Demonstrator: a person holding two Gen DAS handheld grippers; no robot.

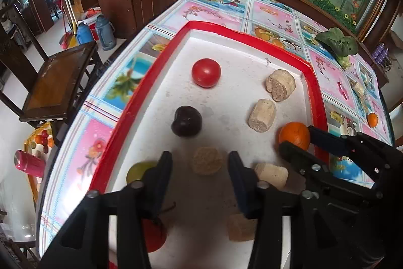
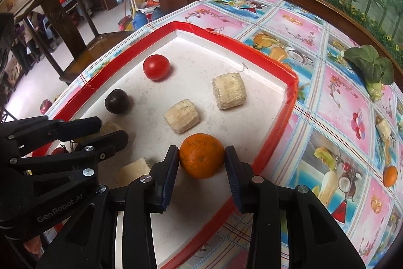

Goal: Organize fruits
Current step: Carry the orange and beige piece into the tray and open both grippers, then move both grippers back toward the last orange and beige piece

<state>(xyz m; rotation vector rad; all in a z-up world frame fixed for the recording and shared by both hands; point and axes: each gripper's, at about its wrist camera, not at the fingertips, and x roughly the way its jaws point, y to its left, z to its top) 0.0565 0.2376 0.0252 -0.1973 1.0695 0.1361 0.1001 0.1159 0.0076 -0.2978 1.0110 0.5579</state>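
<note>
- The table point(image 1: 221, 9) carries a bright fruit-print cloth; a leafy green vegetable point(image 2: 372, 67) lies far right on it, and a small second orange point(image 2: 390, 175) sits near its right edge.
- The tray point(image 2: 274, 140), white inside with a red rim, fills the middle of the table and holds most of the items.
- Inside it, a red tomato point(image 2: 156, 66) sits far left, a dark plum point(image 2: 117, 101) nearer on the left, and pale cylindrical chunks point(image 2: 181, 116) in the centre and right.
- The orange point(image 2: 201, 155) rests on the tray floor by its near right rim.
- The right claw point(image 2: 201, 158) pinches that orange, both pads touching its sides.
- The left claw point(image 1: 200, 163) stands spread and grips nothing; a tan chunk point(image 1: 206, 160) lies on the tray between its fingers.
- Judged step: the orange is being set down or taken up; which, I cannot tell.
- Next likely calls for clearing the rim cleanly.
</note>
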